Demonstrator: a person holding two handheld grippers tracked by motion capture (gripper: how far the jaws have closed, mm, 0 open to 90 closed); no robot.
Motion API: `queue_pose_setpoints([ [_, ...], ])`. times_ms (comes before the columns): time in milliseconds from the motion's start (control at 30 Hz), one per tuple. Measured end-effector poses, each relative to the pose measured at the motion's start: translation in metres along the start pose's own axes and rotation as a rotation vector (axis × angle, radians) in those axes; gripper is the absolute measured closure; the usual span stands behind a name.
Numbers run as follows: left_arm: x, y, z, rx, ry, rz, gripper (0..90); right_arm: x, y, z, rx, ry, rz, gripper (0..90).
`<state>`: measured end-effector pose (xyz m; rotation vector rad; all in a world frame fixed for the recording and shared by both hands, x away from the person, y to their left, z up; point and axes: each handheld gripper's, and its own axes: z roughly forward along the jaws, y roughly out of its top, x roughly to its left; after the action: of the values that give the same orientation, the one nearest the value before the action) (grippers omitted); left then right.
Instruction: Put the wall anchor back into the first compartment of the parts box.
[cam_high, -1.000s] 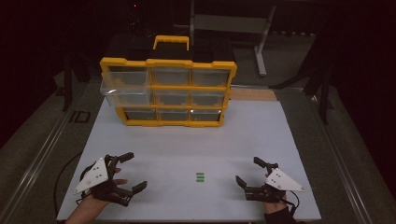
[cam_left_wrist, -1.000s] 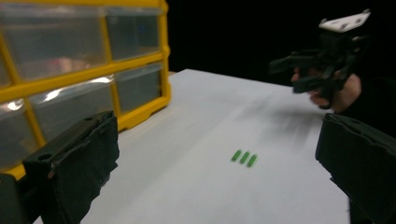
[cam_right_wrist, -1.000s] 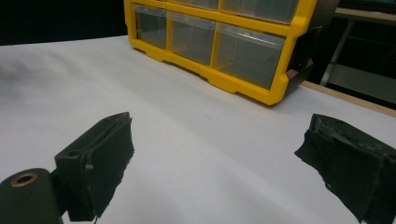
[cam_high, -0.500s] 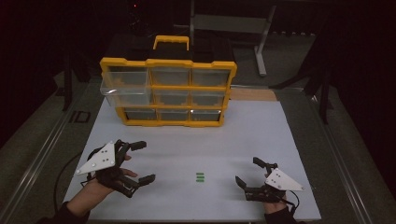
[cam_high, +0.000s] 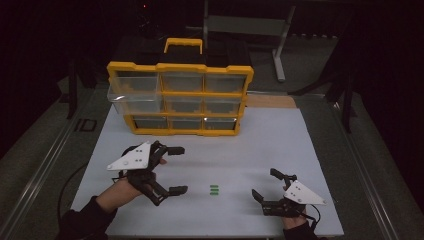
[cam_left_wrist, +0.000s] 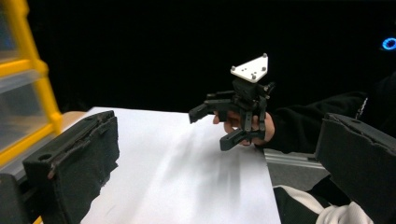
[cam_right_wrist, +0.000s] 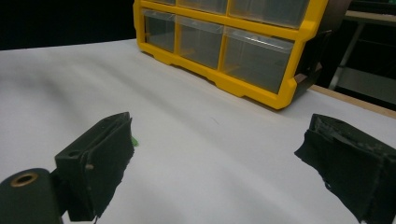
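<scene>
The left gripper (cam_high: 170, 170) is hovering with jaws spread wide and empty, turned toward the middle of the table (cam_high: 300, 150), likely lining up on the small green pieces (cam_high: 214, 189) lying just beside it. The right gripper (cam_high: 265, 190), also spread, is waiting nearby. Beyond, the yellow drawer organizer (cam_high: 180, 97) is standing upright, presumably their destination.

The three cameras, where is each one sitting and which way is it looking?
High view: above the person's side, looking forward and down on the white table, the yellow drawer organizer, the left gripper and right gripper; both hands show.
Left gripper view: rides the left gripper, facing across the table at the right gripper; its own open jaws show.
Right gripper view: rides the right gripper, facing the organizer; its own open jaws show.
Shared: table and organizer appear in all three.
</scene>
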<state>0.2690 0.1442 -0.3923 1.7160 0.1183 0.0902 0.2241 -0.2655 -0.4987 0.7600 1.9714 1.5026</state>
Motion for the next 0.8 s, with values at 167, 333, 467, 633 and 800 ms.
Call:
queue_pose_setpoints([
  [167, 0.006, -0.012, 0.029, 0.039, -0.047, -0.018, 0.0, 0.001, 0.001, 0.000, -0.003, 0.005, -0.010, 7.8],
  [333, 0.012, -0.030, 0.051, 0.078, -0.055, -0.023, 0.0, 0.000, 0.000, 0.000, -0.004, 0.009, -0.001, 7.8],
  [467, 0.014, -0.045, 0.062, 0.120, -0.071, -0.007, 0.0, 0.000, 0.000, 0.000, 0.000, 0.014, -0.002, 7.8],
  [633, 0.019, -0.059, 0.069, 0.148, -0.043, -0.028, 3.5, 0.001, 0.000, 0.000, 0.005, 0.019, -0.003, 7.8],
  [800, 0.029, -0.078, 0.075, 0.211, 0.000, -0.055, 13.5, 0.001, 0.000, 0.001, 0.008, 0.025, -0.001, 7.8],
])
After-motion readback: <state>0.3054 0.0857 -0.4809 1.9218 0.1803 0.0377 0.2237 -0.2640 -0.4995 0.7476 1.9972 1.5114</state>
